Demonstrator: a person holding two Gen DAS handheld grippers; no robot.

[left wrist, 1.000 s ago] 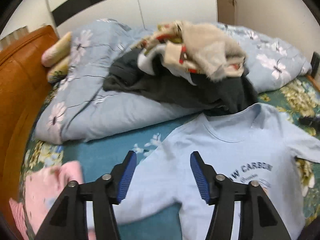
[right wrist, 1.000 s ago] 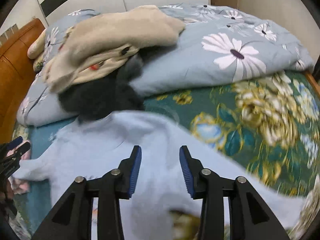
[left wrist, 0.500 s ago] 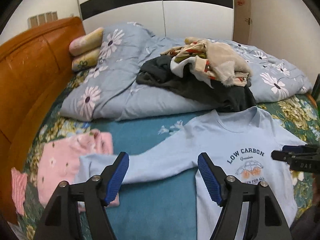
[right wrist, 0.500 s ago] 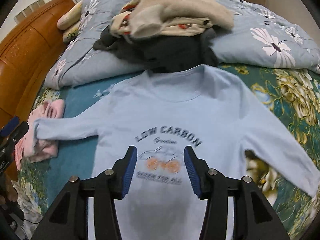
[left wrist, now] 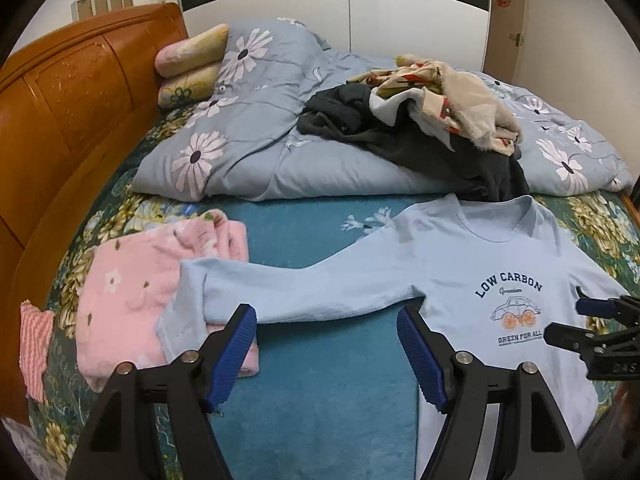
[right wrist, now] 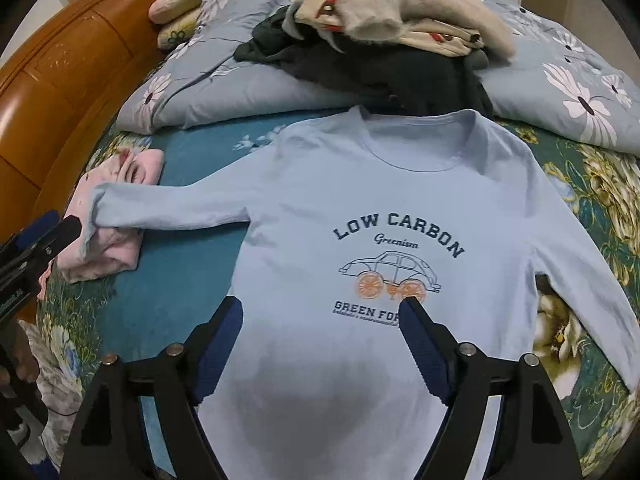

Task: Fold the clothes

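Shirt [right wrist: 360, 208] lies flat mid-frame beneath the right gripper [right wrist: 322, 344]; left gripper [left wrist: 326, 350] hovers near its sleeve [left wrist: 288, 292]. Both gape empty.

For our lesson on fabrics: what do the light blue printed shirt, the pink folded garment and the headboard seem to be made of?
Light blue shirt: probably thin cotton jersey, matte; it lies flat with soft creases and a ribbed collar.
Pink garment: likely fleece or plush; its surface looks fuzzy and thick.
Headboard: apparently wood with a glossy orange-brown varnish; it shows panels, sheen and scuffs.
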